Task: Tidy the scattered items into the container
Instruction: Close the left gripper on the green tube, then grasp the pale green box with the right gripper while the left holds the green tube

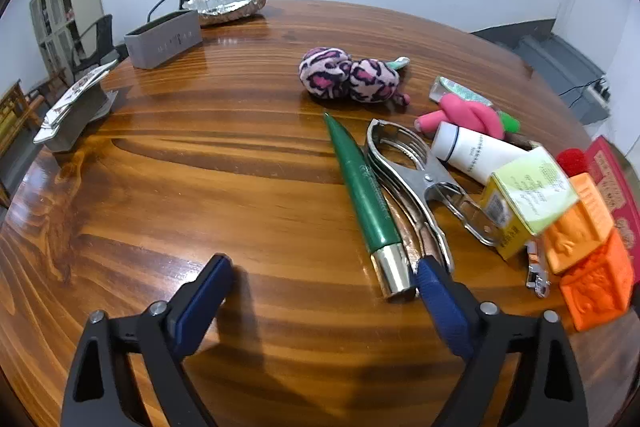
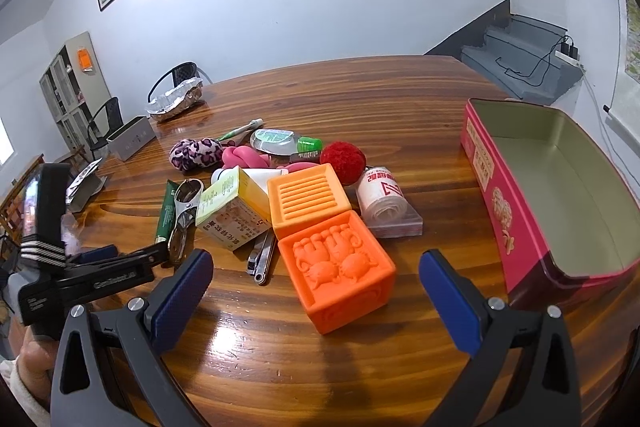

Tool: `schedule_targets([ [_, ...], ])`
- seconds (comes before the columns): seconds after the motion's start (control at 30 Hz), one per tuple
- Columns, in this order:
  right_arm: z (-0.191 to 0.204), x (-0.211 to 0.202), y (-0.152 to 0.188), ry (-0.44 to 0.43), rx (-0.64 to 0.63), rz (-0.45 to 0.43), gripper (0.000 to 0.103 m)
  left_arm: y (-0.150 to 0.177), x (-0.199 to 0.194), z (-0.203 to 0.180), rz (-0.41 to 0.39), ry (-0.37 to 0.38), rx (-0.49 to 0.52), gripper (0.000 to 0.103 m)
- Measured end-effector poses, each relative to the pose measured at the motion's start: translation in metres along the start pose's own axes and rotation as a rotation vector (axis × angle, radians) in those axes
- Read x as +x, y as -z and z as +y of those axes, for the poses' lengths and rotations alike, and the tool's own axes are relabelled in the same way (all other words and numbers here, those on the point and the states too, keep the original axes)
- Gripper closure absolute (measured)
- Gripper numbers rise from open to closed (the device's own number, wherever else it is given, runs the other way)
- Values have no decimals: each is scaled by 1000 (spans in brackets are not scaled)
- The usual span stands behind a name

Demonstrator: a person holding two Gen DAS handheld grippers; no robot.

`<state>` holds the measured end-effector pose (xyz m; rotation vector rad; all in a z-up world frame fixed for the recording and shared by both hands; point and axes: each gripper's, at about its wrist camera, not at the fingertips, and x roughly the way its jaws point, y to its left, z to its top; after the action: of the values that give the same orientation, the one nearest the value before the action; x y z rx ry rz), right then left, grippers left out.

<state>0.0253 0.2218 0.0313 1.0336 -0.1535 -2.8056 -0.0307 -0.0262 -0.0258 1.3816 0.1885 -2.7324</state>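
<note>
My left gripper (image 1: 322, 279) is open and low over the wooden table (image 1: 200, 187). Its right finger (image 1: 436, 291) sits beside the gold end of a green pen (image 1: 364, 195), which lies against a metal clamp (image 1: 412, 179). My right gripper (image 2: 317, 261) is open wide, and an orange embossed block (image 2: 336, 267) stands between its fingertips with the pads clear of it. A second orange block (image 2: 306, 195), a yellow-green box (image 2: 236, 211), a red pompom (image 2: 344, 159) and a leopard plush (image 2: 196, 153) lie behind. The pink tin (image 2: 488, 167) at the right has nothing inside.
A white bag roll (image 2: 380, 199) and nail clipper (image 2: 262, 259) lie in the pile. A grey box (image 1: 164, 39), foil tray (image 1: 228, 3) and card holder (image 1: 72, 111) stand at the far left. A hand (image 2: 36, 355) holds the left gripper.
</note>
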Motion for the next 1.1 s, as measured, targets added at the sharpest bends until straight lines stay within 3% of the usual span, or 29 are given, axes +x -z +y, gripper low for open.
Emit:
schedule_targets([
  [0.33,4,-2,2,-28,-8,1,0,-6,6,-9,-15,-38,18,22],
  [0.43,4,-2,2,-32,-7,2,0,-7,4,-6,-30,-41,16,40],
  [0.53,4,-1,2,-33,-6,5,0,-8,3,-3,-39,-43,12,49],
  [0.6,4,1,2,-32,-6,8,0,-7,1,-2,-47,-46,14,71],
  [0.67,4,1,3,-31,-9,6,0,-6,0,-1,-53,-55,17,83],
  [1.1,6,1,2,-13,-26,-18,0,-2,-17,-3,-108,-52,41,84],
])
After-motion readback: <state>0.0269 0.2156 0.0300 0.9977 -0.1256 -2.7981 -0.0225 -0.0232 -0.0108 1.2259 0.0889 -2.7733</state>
